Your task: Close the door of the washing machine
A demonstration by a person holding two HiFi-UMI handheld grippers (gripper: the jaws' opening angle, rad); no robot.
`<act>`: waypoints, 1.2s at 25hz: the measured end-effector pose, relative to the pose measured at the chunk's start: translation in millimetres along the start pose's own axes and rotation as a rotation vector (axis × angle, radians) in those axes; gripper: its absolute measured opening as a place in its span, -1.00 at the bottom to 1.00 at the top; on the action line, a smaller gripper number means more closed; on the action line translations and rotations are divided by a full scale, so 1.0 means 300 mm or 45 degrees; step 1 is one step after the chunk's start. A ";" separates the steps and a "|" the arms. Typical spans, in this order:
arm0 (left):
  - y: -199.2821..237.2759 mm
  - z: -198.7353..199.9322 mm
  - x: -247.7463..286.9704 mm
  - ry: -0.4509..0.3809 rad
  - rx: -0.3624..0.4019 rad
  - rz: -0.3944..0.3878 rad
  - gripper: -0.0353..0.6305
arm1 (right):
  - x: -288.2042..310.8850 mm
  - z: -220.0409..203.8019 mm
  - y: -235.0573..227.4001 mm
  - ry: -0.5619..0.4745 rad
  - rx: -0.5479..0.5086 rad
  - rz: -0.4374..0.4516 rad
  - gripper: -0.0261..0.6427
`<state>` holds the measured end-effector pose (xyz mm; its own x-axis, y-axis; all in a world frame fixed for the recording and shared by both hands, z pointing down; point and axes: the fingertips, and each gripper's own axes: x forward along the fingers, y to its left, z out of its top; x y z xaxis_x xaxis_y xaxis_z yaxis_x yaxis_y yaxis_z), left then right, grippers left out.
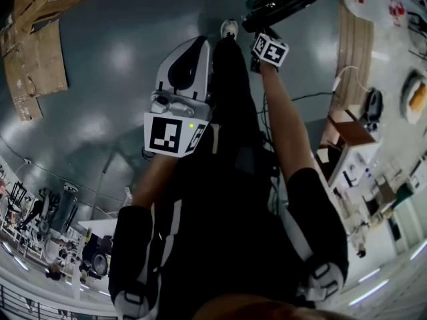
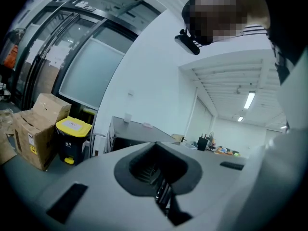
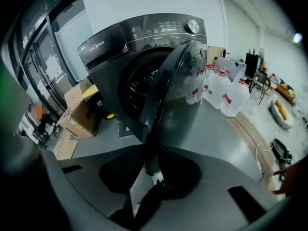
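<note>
Door [image 3: 173, 95] of the washing machine [image 3: 139, 37] is wide open, swung out edge-on toward the right tool [image 3: 151, 177]. It's a dark round glass door with a black rim. The rim's lower edge drops between the tool's jaws and is lost there. The pads look closed onto the rim from both sides, with a pale wedge of floor showing below the contact.

The door and tool cover the machine's lower front. The drum opening [image 3: 137, 85] is dark inside, ribs barely readable. Control strip on top with a knob [image 3: 191, 26]; print too small to read. Water jug shapes show in the door glass. I can't tell if that's reflection or see-through. The real water jugs [image 3: 226, 93] stand on the floor just right of the machine. Cardboard boxes [image 3: 79, 114] are to its left.

In the head view only a dark sliver of the door shows at the top edge, cut by the frame; the machine body is out of shot.

Left tool [image 2: 161, 186] is held up near the chest and aimed away from the machine. Its jaws are pressed together with nothing between them. Beyond it are a yellow-lidded bin [image 2: 72, 138] and a carton [image 2: 36, 129].
</note>
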<state>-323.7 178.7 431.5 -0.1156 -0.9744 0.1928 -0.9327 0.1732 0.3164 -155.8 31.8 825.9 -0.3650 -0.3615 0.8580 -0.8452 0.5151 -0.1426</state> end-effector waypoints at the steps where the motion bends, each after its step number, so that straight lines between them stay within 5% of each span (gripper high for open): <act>1: 0.013 0.007 0.011 0.001 -0.002 0.007 -0.88 | 0.004 0.009 0.012 -0.003 -0.003 -0.012 -0.65; 30: 0.349 0.063 0.335 0.025 -0.086 0.202 -0.88 | 0.228 0.358 0.372 0.032 -0.125 0.032 -0.59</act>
<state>-439.4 96.4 466.5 -0.2521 -0.9313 0.2628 -0.8780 0.3344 0.3425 -316.9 -19.0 815.6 -0.3747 -0.3284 0.8671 -0.7931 0.5979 -0.1163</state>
